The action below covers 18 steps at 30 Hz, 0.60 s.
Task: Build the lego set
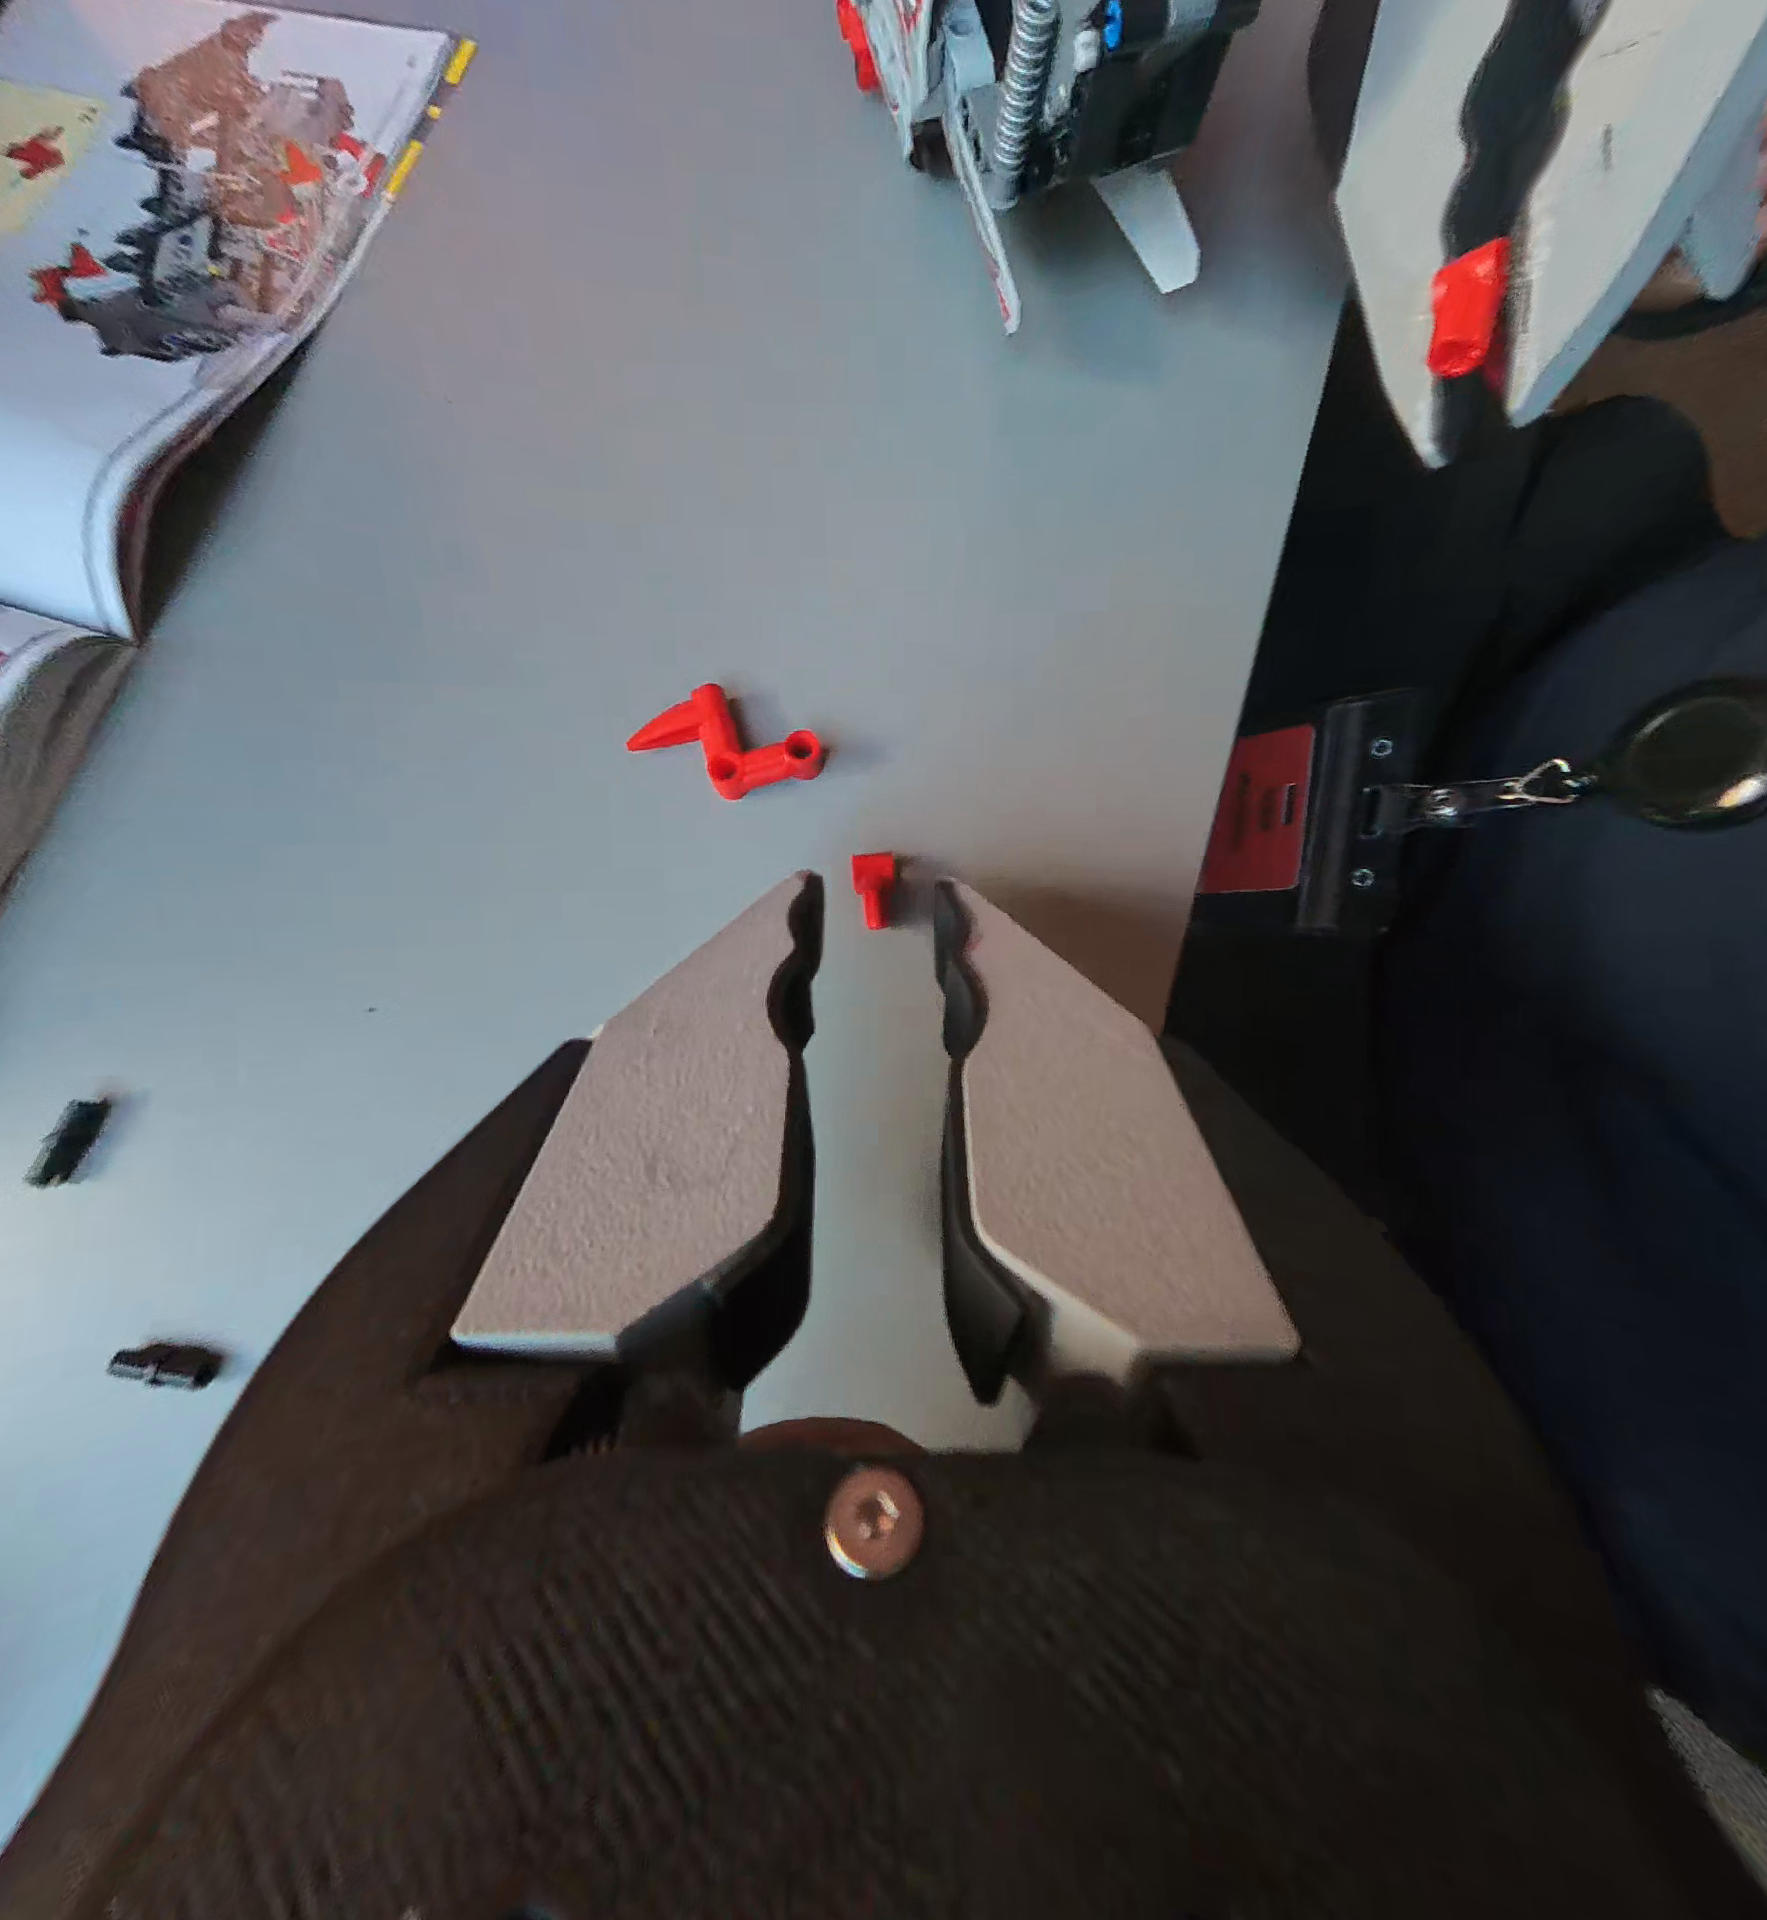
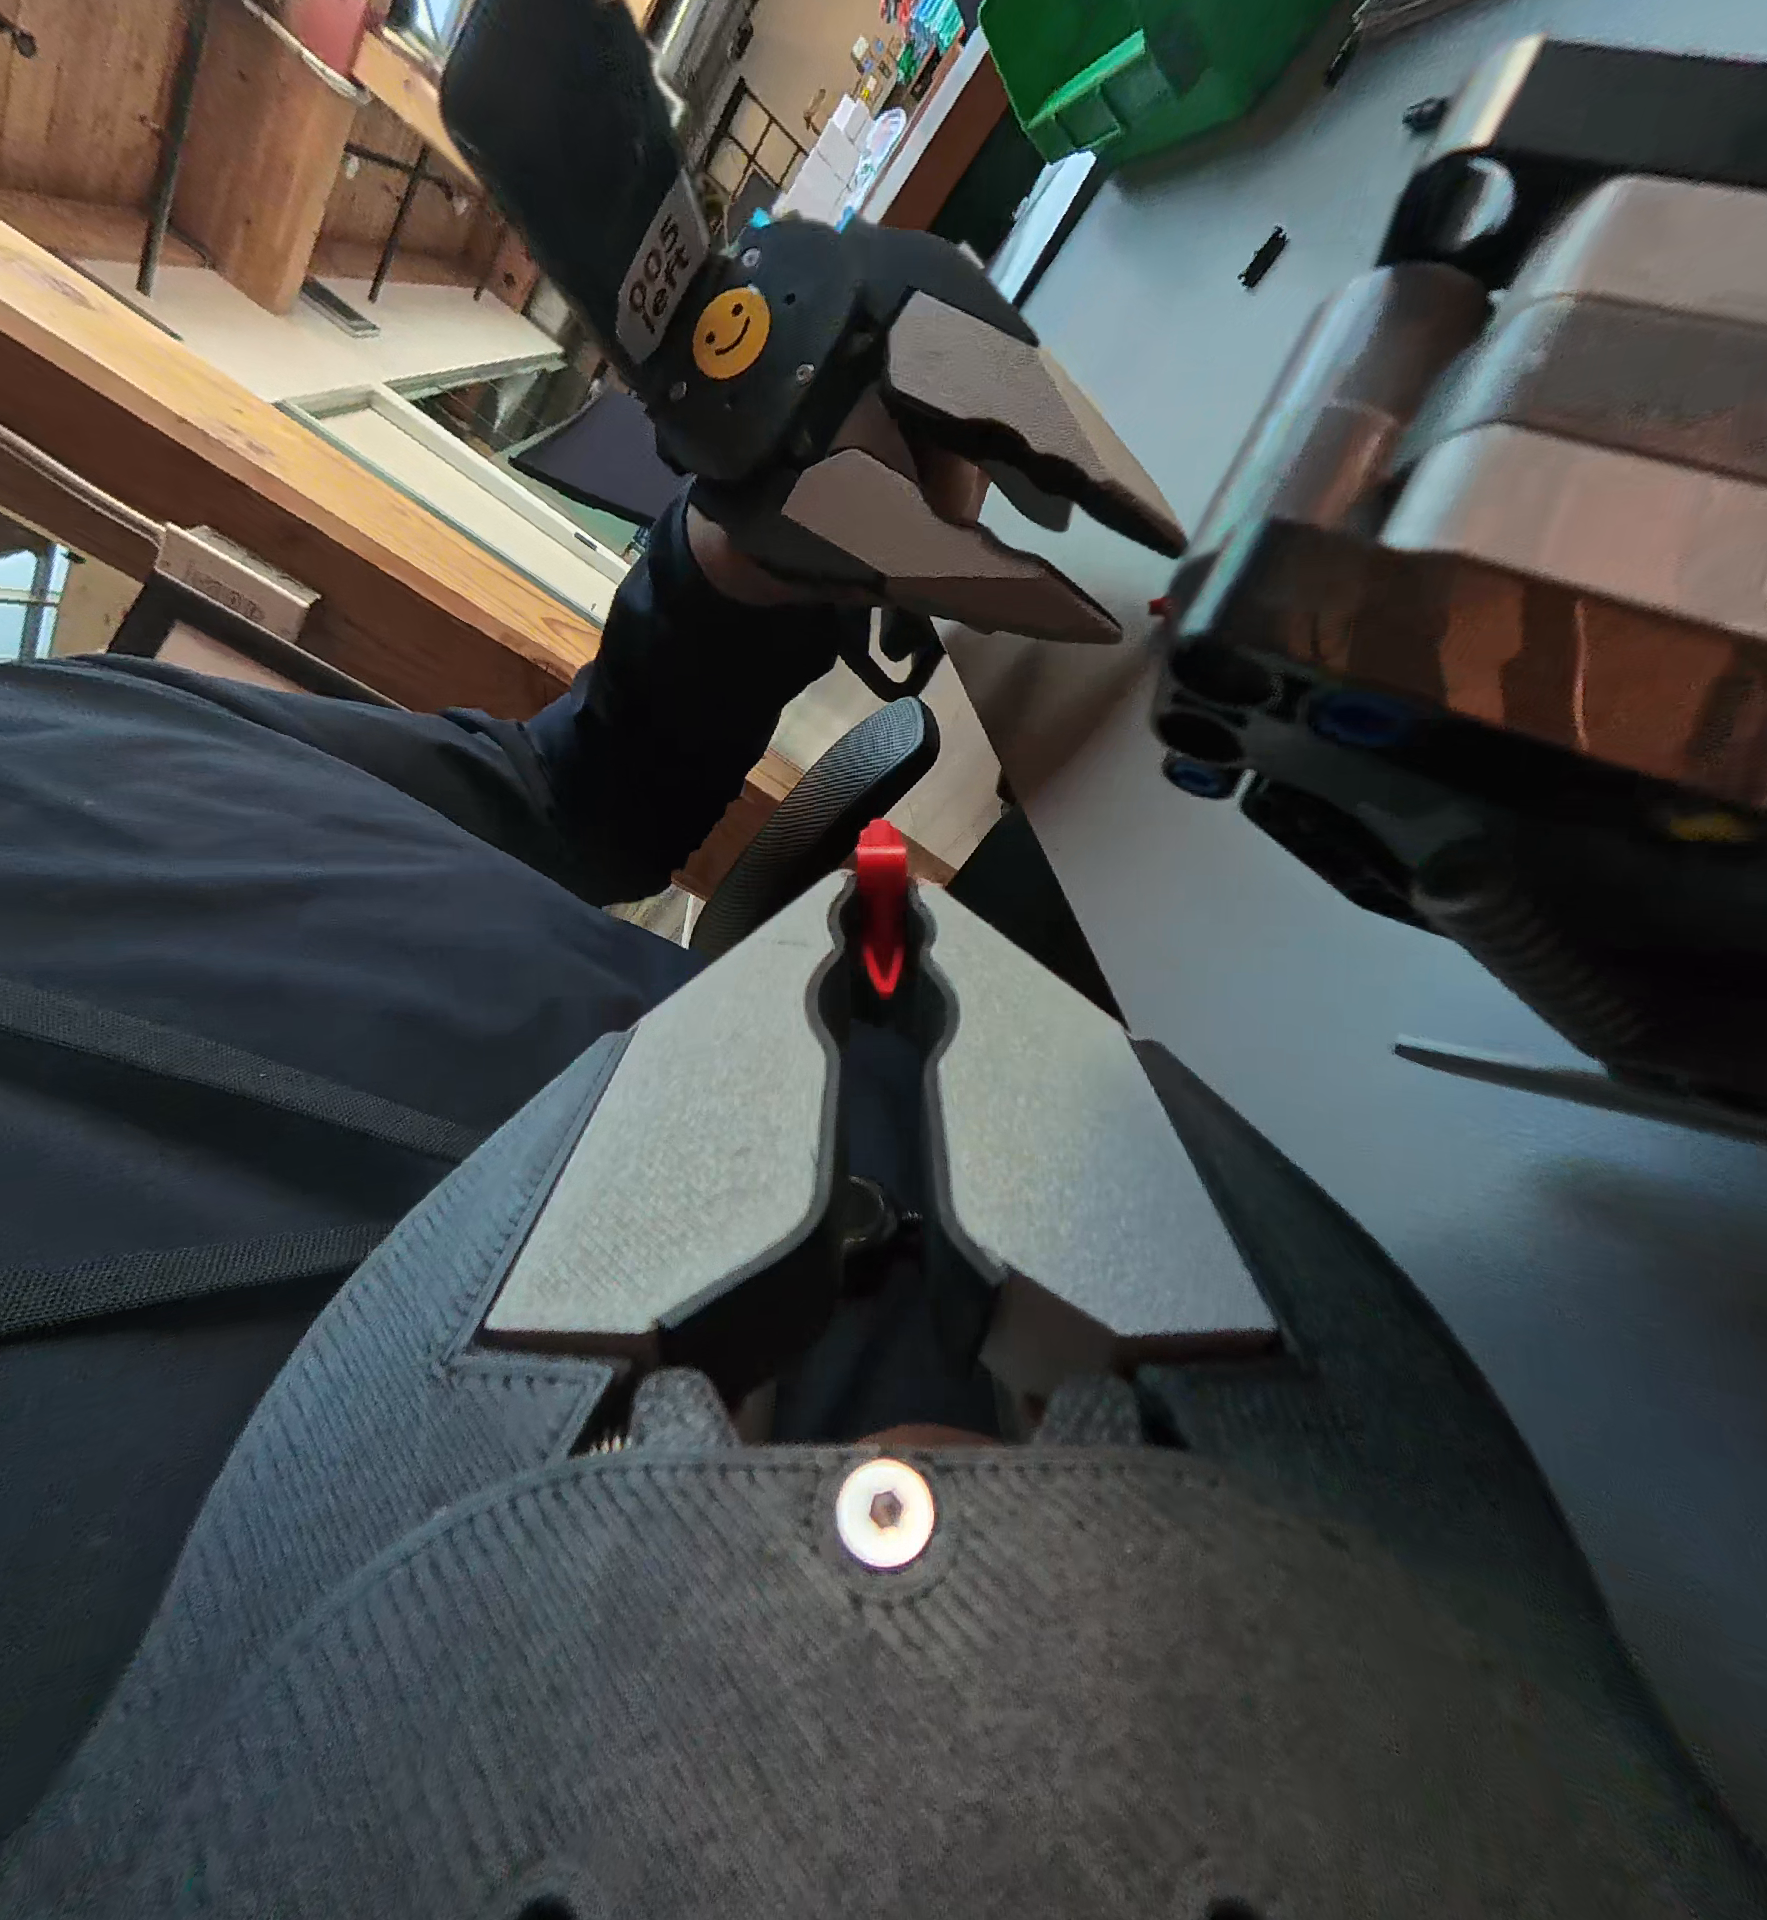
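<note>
My left gripper [image 1: 874, 885] is open, low over the grey table [image 1: 650, 499], with a small red pin piece [image 1: 873, 885] lying between its fingertips near the table's edge. A red angled piece with a pointed tip [image 1: 723, 740] lies just beyond it. My right gripper [image 2: 881, 906] is shut on a small red lego piece [image 2: 881, 914], held off the table's edge; it also shows in the left wrist view [image 1: 1461, 312]. The partly built lego model [image 1: 1024, 104] stands at the far side and looms close in the right wrist view [image 2: 1481, 582]. The left gripper also shows in the right wrist view [image 2: 1149, 587].
An open instruction booklet [image 1: 162, 260] lies at the far left. Two small black pieces [image 1: 68, 1143] [image 1: 164, 1366] lie on the left of the table. A person in dark clothing with a badge reel [image 1: 1689, 758] sits past the table's edge. A green bin [image 2: 1118, 73] stands far back. Tip to tip, the grippers are about 12 cm apart.
</note>
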Tool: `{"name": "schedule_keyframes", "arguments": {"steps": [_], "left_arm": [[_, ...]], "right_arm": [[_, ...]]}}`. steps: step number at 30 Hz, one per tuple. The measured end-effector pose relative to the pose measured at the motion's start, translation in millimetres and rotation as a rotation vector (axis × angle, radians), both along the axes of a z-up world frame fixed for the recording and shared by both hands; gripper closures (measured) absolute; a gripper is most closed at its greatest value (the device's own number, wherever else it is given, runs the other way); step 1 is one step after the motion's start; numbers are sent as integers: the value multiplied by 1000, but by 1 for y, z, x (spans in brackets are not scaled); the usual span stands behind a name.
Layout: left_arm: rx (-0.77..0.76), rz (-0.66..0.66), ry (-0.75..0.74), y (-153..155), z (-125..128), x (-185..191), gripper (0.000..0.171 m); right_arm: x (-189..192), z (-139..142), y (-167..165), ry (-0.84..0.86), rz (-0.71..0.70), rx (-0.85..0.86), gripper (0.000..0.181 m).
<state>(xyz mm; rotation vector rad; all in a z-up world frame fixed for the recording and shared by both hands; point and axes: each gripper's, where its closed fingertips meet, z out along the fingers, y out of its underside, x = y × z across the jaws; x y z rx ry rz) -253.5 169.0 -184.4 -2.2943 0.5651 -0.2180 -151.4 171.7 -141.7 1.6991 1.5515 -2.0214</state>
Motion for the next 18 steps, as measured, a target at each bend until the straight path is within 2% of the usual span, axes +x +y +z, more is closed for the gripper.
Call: {"name": "schedule_keyframes", "arguments": {"steps": [5,8,9,12,15,18], "left_arm": [[-64,-71,-20,-1,-10,6,170],[-45,-164,64,4,-10,0,170],[-55,-194,95,6,-10,-3,169],[-146,-203,146,6,-9,-16,140],[-200,-219,117,-3,-11,-14,136],[-193,-254,38,-10,-10,2,146]], "right_arm": [[3,3,0,12,17,1,178],[5,7,0,30,26,-4,178],[6,8,-1,34,32,-1,178],[9,8,-3,37,39,33,178],[11,9,-2,46,38,38,178],[12,9,0,46,36,35,178]]}}
